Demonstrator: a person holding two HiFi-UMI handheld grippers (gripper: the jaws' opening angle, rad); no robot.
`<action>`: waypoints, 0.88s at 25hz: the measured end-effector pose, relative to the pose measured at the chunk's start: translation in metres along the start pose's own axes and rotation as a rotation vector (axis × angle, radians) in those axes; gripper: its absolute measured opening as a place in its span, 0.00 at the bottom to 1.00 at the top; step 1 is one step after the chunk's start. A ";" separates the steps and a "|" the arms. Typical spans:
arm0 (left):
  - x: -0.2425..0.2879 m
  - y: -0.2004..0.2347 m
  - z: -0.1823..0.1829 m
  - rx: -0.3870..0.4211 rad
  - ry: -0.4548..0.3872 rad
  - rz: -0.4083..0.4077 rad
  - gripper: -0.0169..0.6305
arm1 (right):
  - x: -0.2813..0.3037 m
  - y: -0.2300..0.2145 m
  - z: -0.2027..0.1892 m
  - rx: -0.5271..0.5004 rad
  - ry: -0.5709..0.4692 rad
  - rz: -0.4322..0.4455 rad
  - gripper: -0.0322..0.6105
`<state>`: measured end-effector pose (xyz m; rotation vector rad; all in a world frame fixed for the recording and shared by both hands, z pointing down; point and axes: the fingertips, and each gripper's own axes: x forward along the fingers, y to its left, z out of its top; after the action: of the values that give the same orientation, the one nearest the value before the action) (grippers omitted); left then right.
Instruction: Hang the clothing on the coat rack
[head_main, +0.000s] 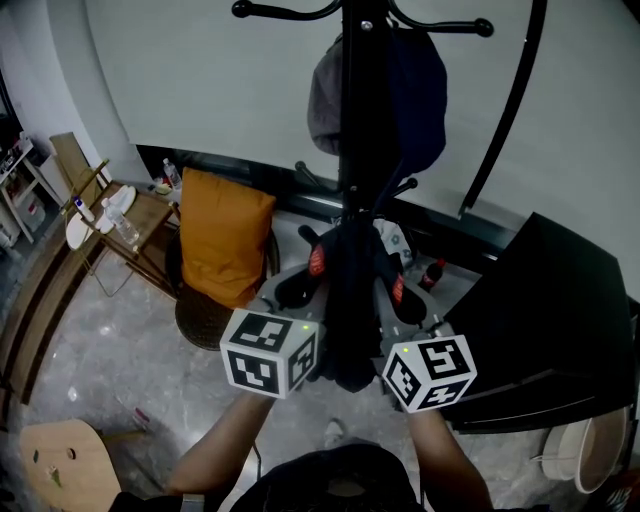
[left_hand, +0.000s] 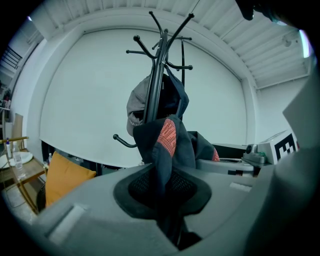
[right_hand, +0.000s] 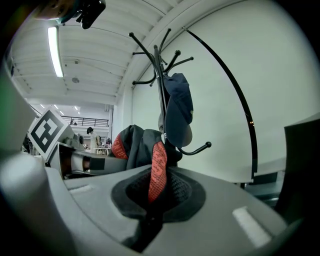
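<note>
A dark garment with red-orange trim (head_main: 350, 300) hangs bunched between my two grippers, just in front of the black coat rack pole (head_main: 358, 110). My left gripper (head_main: 312, 262) is shut on one fold of it; the cloth (left_hand: 167, 145) runs down between its jaws. Shut on the other side of the garment is my right gripper (head_main: 398, 292), with a red strip (right_hand: 158, 167) pinched in its jaws. A grey cap and a dark item (head_main: 400, 95) hang on the rack's hooks behind the pole. The rack's upper hooks (left_hand: 160, 42) are bare.
An orange cushion on a chair (head_main: 222, 250) stands left of the rack. A wooden side table with bottles (head_main: 120, 225) is further left. A black cabinet (head_main: 560, 330) sits at the right, a wooden stool (head_main: 65, 465) at the bottom left. A black curved pole (head_main: 505, 120) leans right of the rack.
</note>
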<state>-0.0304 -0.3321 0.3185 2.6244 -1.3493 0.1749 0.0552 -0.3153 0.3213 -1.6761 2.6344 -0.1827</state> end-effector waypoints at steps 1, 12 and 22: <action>0.002 0.001 0.000 -0.001 0.001 0.001 0.10 | 0.002 -0.001 -0.001 0.001 0.002 0.002 0.08; 0.022 0.009 -0.004 -0.009 0.010 0.005 0.10 | 0.023 -0.010 -0.007 0.007 0.015 0.024 0.08; 0.035 0.017 -0.002 -0.010 0.008 0.013 0.10 | 0.040 -0.016 -0.008 0.016 0.015 0.040 0.08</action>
<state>-0.0237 -0.3693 0.3292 2.6050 -1.3613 0.1795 0.0522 -0.3570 0.3334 -1.6226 2.6673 -0.2151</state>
